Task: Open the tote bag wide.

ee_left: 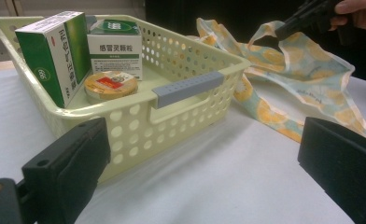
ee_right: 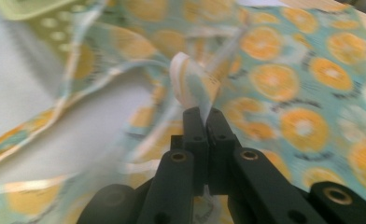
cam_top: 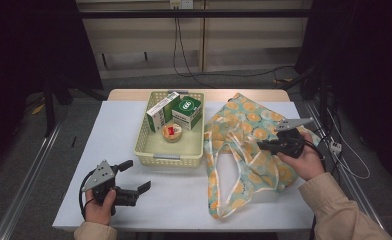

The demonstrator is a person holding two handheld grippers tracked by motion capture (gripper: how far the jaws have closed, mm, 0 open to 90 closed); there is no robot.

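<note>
An orange-print cloth bag [cam_top: 244, 150] lies spread on the white table [cam_top: 84, 130], right of a pale yellow basket [cam_top: 169, 159]. My right gripper [cam_top: 262, 145] is shut on the bag's strap; in the right gripper view the strap [ee_right: 195, 86] loops up out of the closed jaws [ee_right: 204, 116]. My left gripper [cam_top: 136, 176] rests low at the table's front left, open and holding nothing. Its wide-apart pads [ee_left: 73, 163] frame the basket [ee_left: 181, 116] and the bag [ee_left: 312, 70]. In the basket are two green-and-white boxes [cam_top: 163, 111] [cam_top: 186, 111] and a small round tin [cam_top: 172, 131].
The basket has a grey handle [ee_left: 188, 87] on its near side. Bare white table lies between my left gripper and the bag. Cables hang off the table's right side [cam_top: 334, 145] and run across the floor behind. A dark frame stands at the far left [cam_top: 49, 100].
</note>
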